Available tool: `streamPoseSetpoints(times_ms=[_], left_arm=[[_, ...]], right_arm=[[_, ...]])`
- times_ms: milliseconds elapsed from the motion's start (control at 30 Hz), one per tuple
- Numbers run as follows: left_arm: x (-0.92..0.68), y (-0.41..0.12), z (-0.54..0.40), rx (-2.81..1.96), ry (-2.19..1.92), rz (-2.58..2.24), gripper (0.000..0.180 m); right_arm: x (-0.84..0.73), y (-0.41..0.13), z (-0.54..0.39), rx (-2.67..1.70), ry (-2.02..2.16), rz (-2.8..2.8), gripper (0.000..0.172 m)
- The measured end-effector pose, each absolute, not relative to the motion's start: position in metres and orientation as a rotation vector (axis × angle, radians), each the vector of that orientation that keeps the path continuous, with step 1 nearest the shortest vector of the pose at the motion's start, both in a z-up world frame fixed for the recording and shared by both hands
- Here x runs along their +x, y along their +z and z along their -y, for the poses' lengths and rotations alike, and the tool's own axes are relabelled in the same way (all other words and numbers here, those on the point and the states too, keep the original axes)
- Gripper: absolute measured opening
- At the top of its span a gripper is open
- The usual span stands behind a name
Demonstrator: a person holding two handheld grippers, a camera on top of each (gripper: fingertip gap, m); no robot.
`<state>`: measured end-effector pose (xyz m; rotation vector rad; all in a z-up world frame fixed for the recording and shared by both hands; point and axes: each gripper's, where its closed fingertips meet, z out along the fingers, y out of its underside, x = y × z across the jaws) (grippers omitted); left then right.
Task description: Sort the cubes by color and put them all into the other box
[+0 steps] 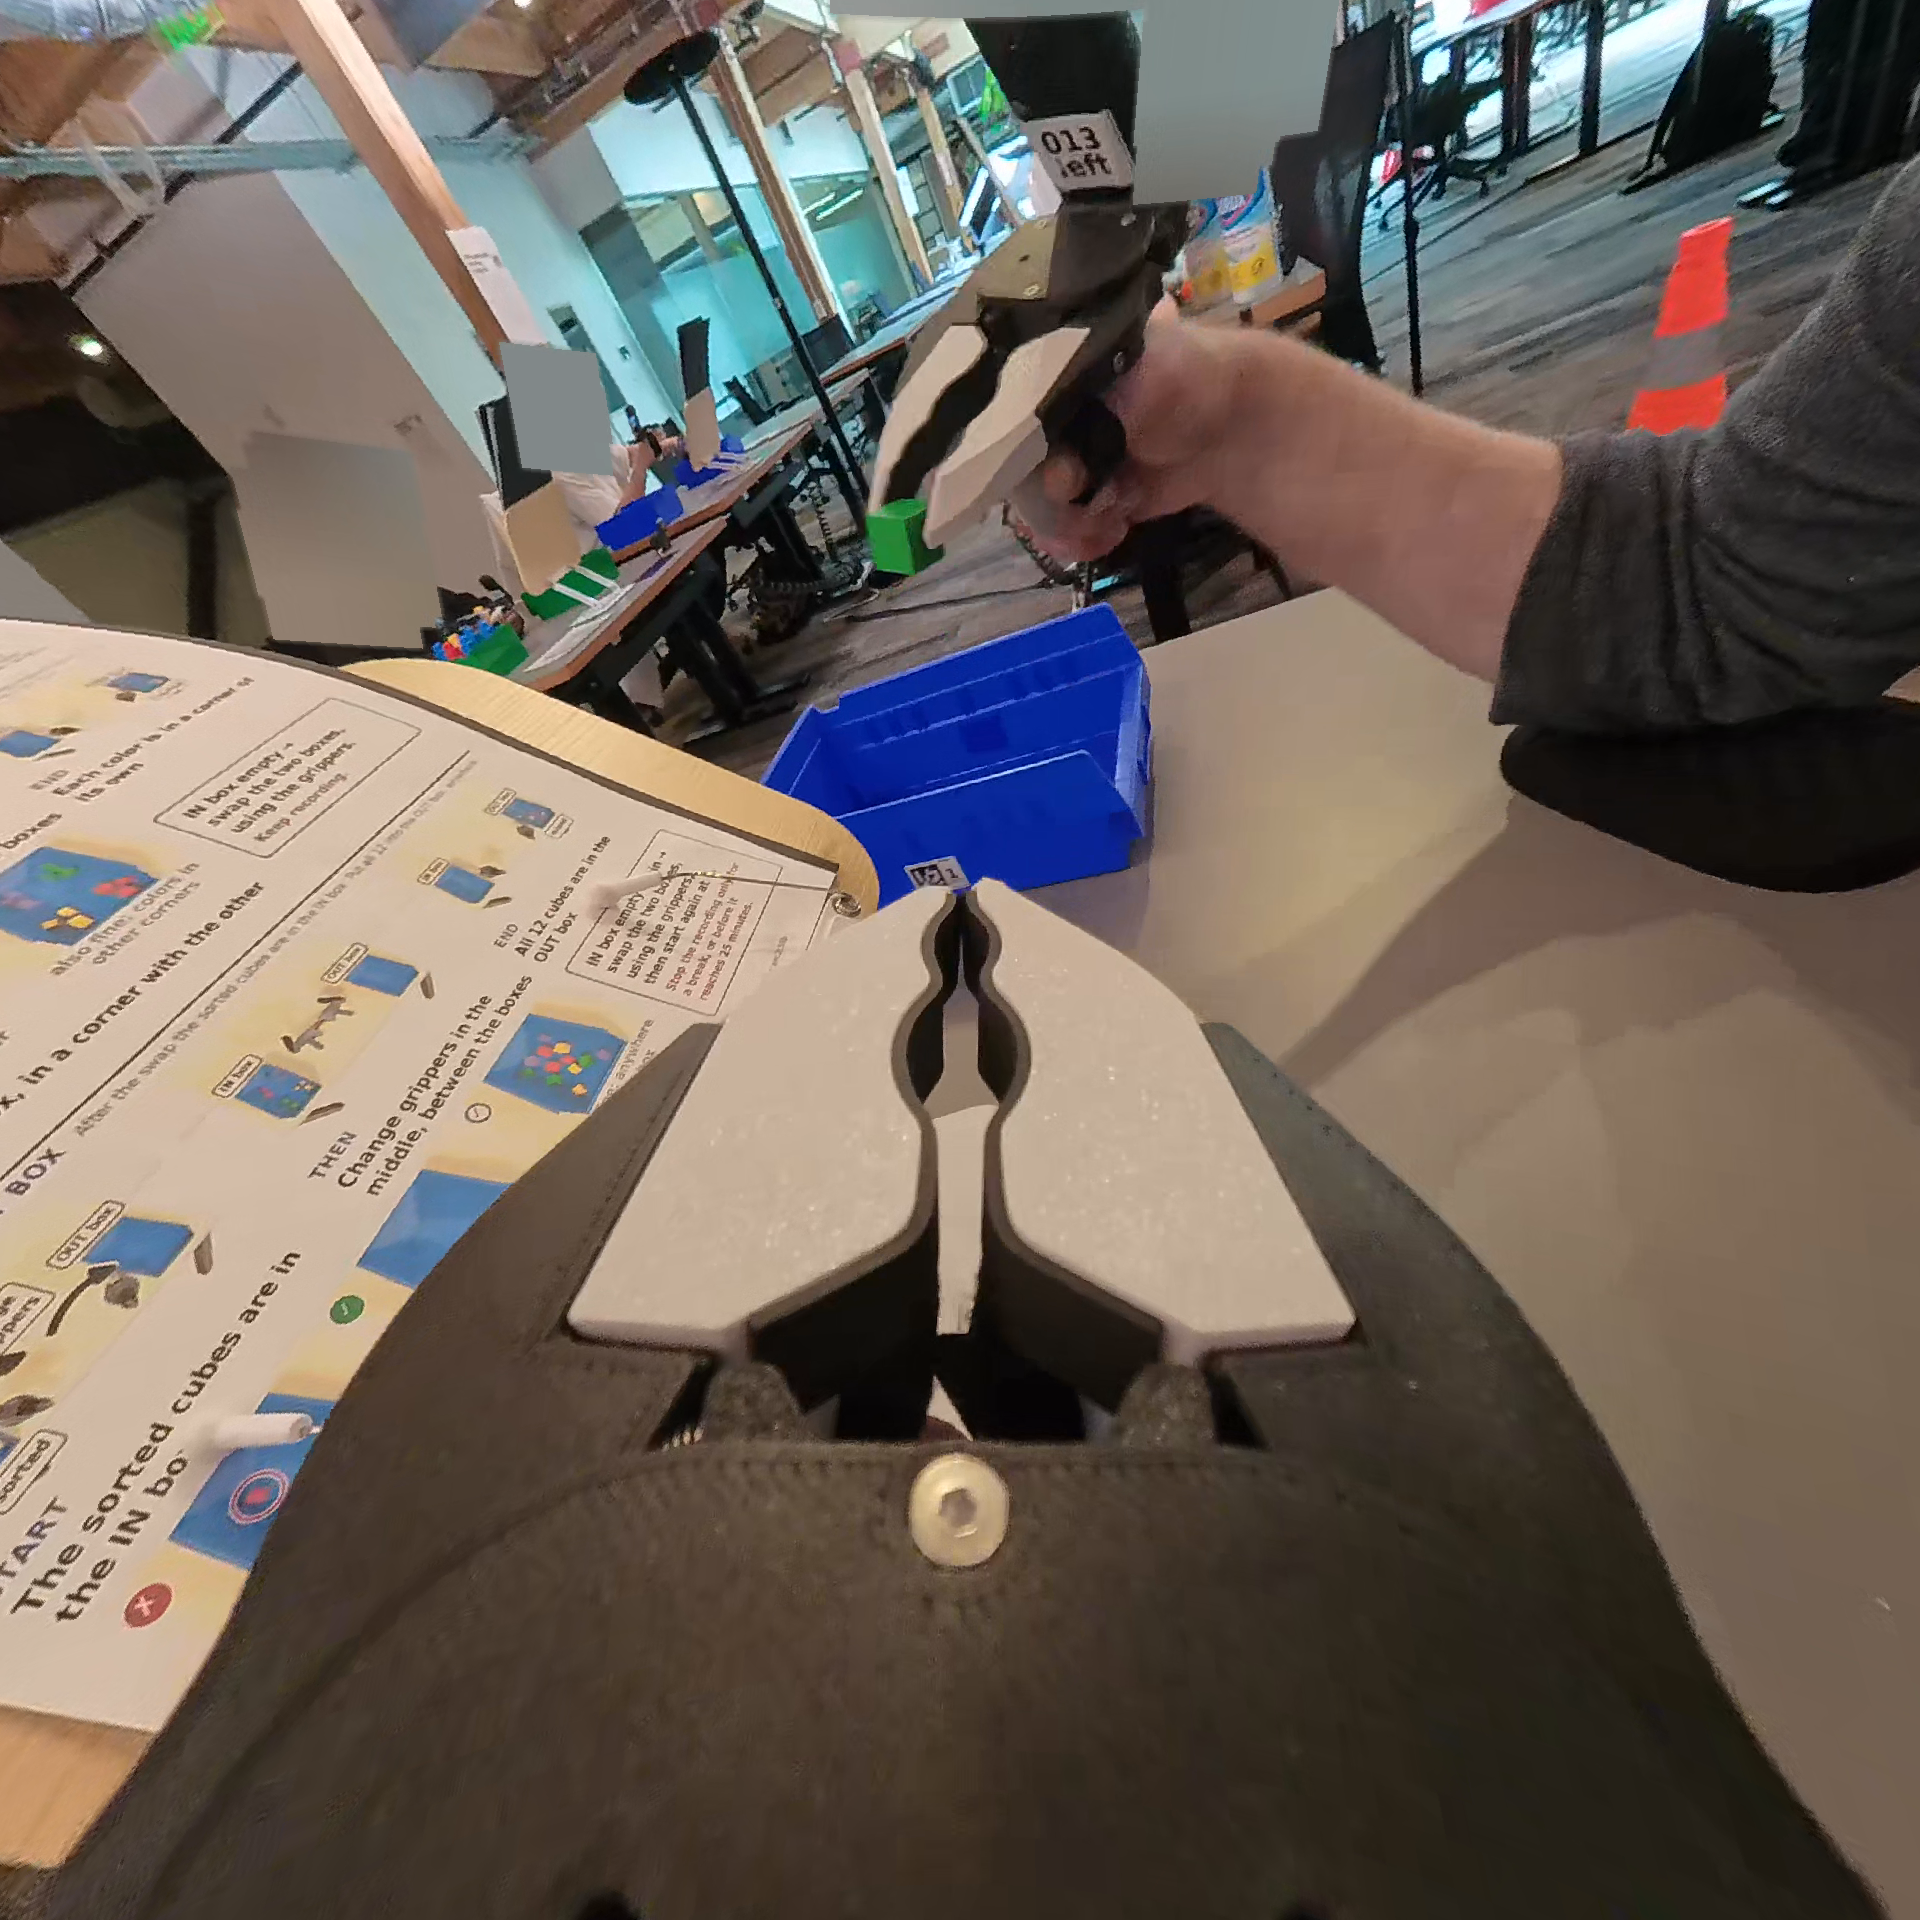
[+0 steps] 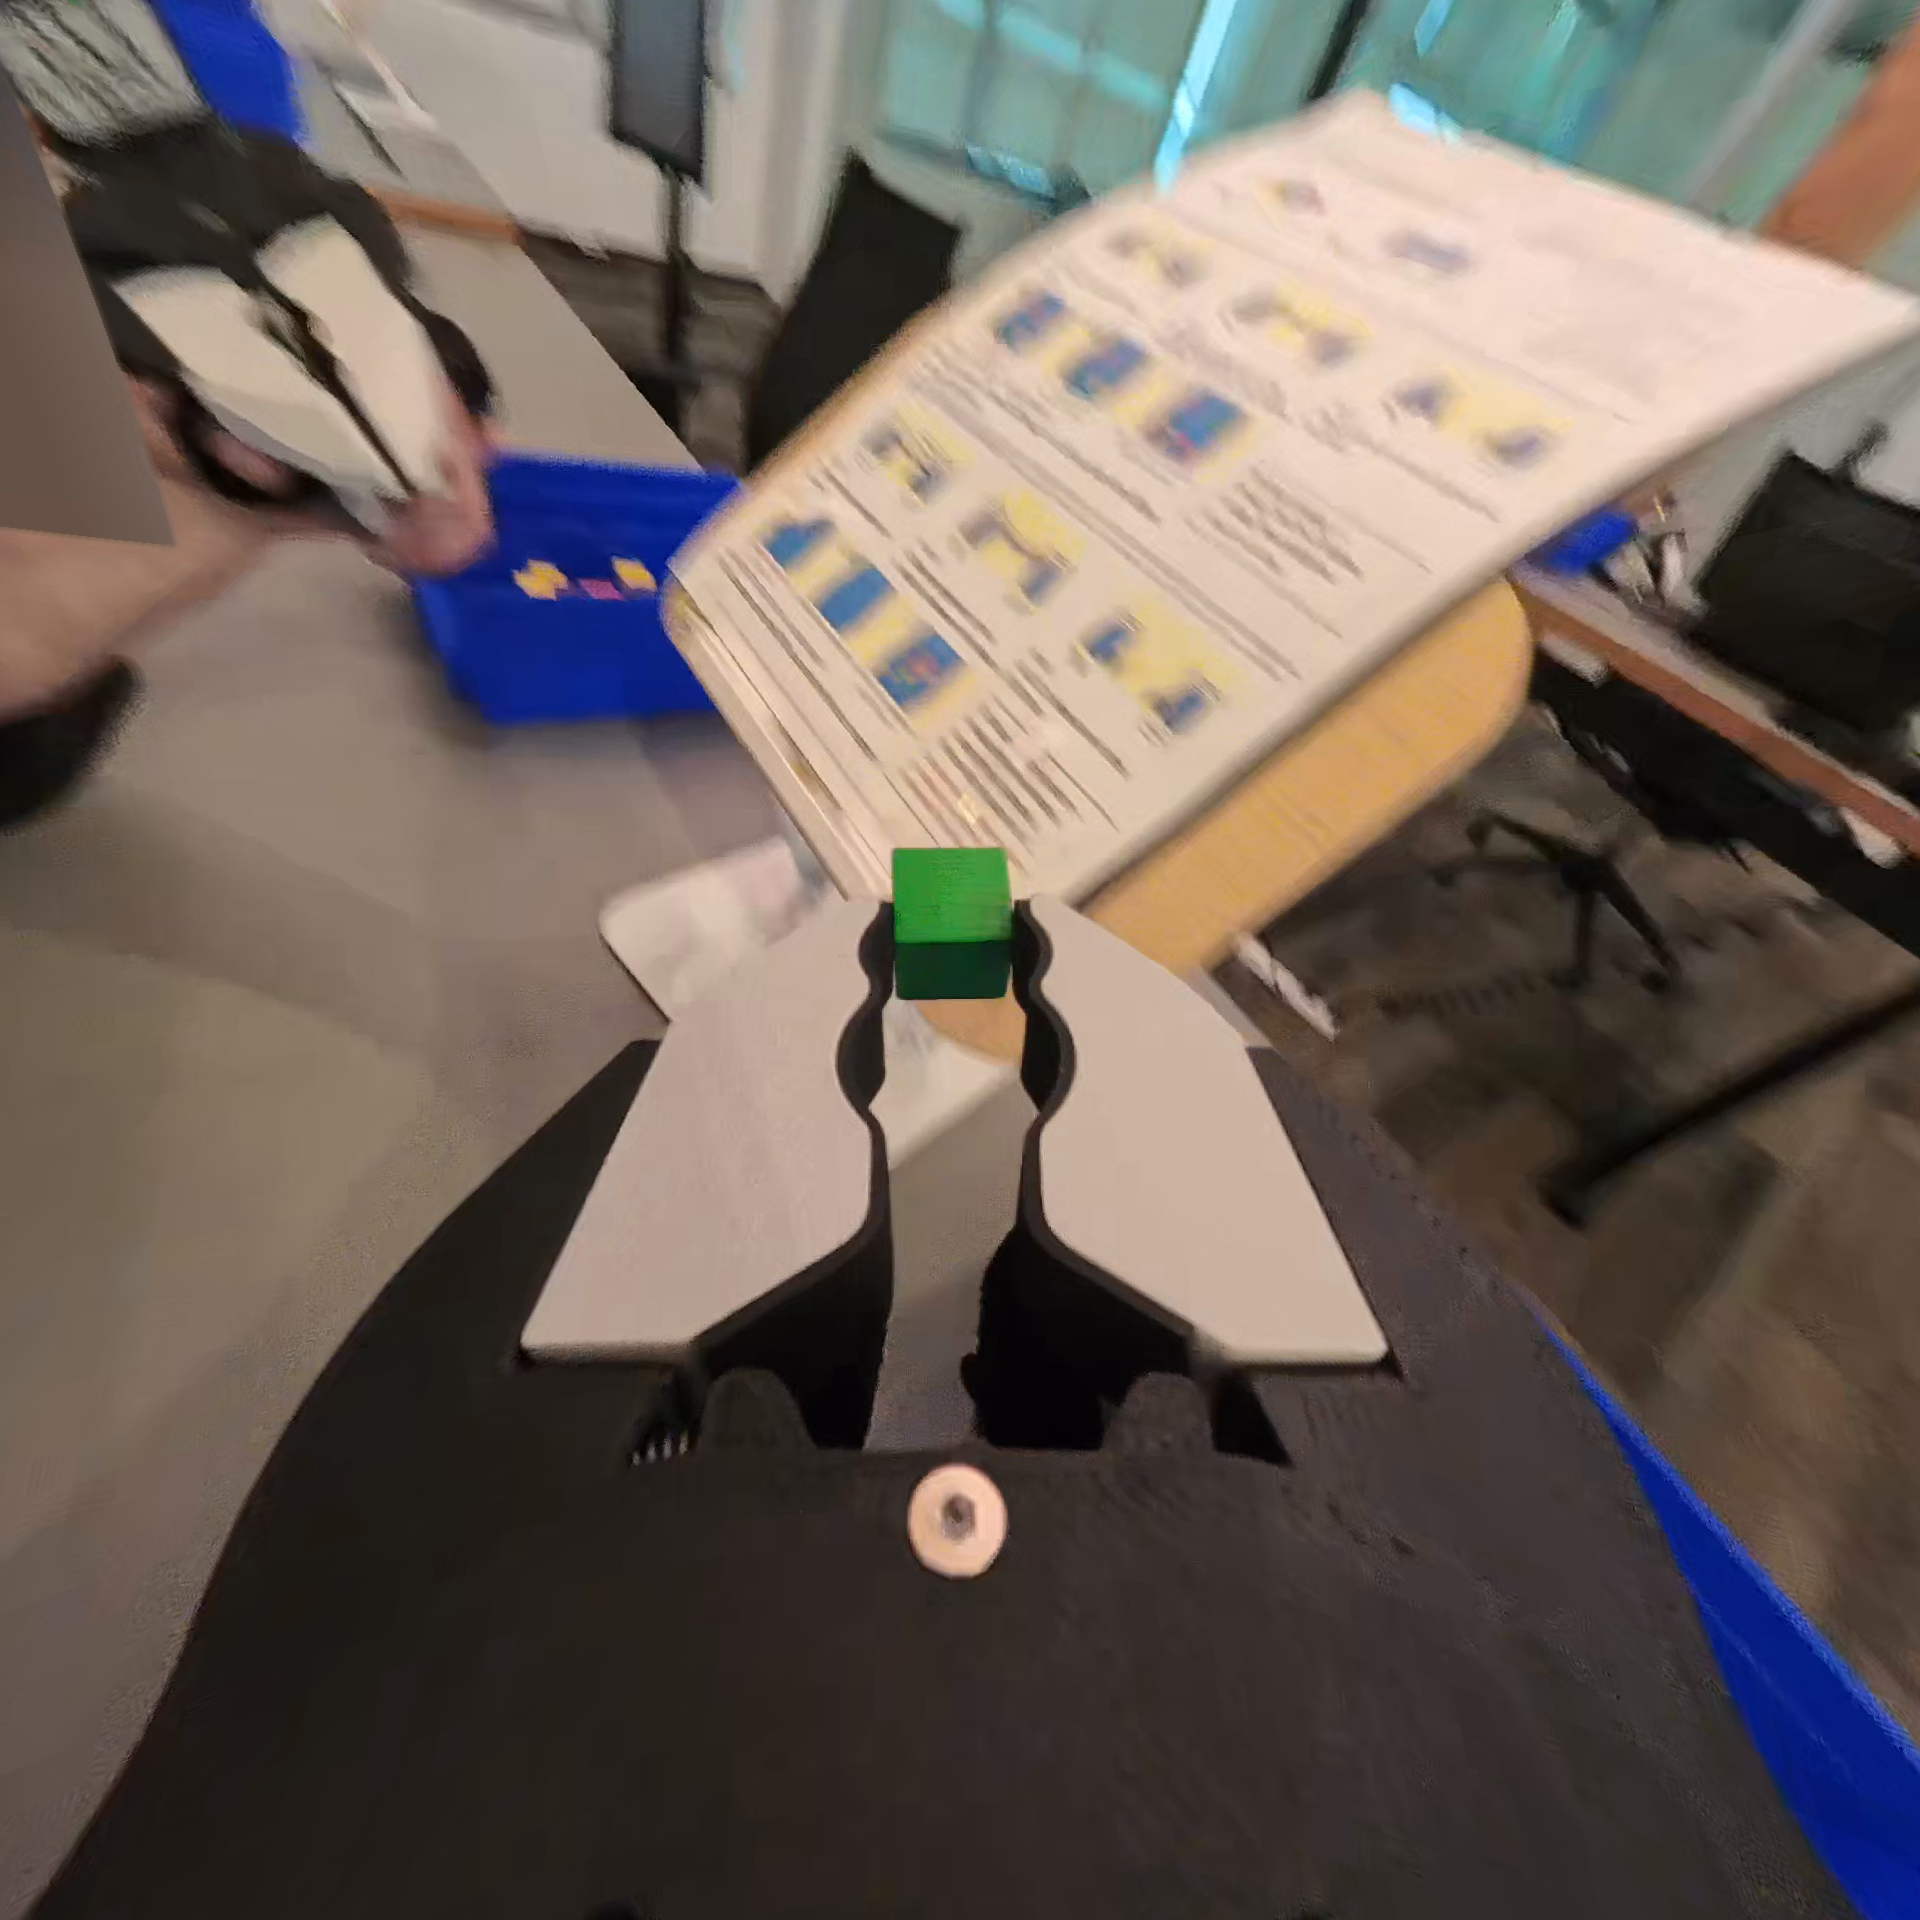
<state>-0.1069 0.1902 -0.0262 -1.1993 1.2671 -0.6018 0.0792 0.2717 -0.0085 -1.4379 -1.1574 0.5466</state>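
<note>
1. Right gripper (image 2: 951, 925): jaws parted by the width of one cube; green cube (image 2: 951, 923) clamped at the very tips, both pads pressed against its side faces; gripper and cube are in the air, clear of the grey table (image 2: 260, 935).
2. Green cube orientation: no long axis, all edges read equal; it sits square in the grasp, top face up and lighter, one darker face turned back toward the wrist camera; about half of it projects past the fingertips toward 12 o'clock.
3. In the left wrist view the right gripper (image 1: 914, 520) is at 12 o'clock, held by a hand (image 1: 1195, 436) with a grey sleeve; its fingers slant down toward 7 o'clock, with the green cube (image 1: 902, 535) at their tips, above and beyond the empty blue box (image 1: 987, 831).
4. Left gripper (image 1: 964, 902): fingertips closed together, nothing between them; it points toward 12 o'clock at the near wall of the empty blue box.
5. Second blue box (image 2: 582, 644) at 10 o'clock in the right wrist view; yellow cubes (image 2: 540, 580) and something pink are inside, too blurred to count; left gripper (image 2: 390, 488) is above it, fingers together.
6. Printed instruction sheet (image 2: 1195, 499) on a tilted wooden board (image 2: 1351, 769), 1 o'clock from the green cube; right wrist view motion-blurred.
</note>
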Motion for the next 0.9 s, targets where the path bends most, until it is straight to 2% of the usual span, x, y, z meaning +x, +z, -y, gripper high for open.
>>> streamPoseSetpoints(times_ms=[267,533,900], left_arm=[[-0.103,-0.033,-0.204,-1.246,-0.543,-1.259,0.0],[-0.11,-0.02,-0.21,-1.242,-0.502,-1.208,0.0],[-0.114,-0.024,-0.217,-1.265,-0.442,-1.206,0.0]], right_arm=[[0.178,-0.06,-0.322,-1.78,0.292,1.056,0.022],[0.22,-0.098,-0.336,-1.989,0.125,1.035,0.022],[0.259,-0.181,-0.341,-2.354,0.012,1.11,0.022]])
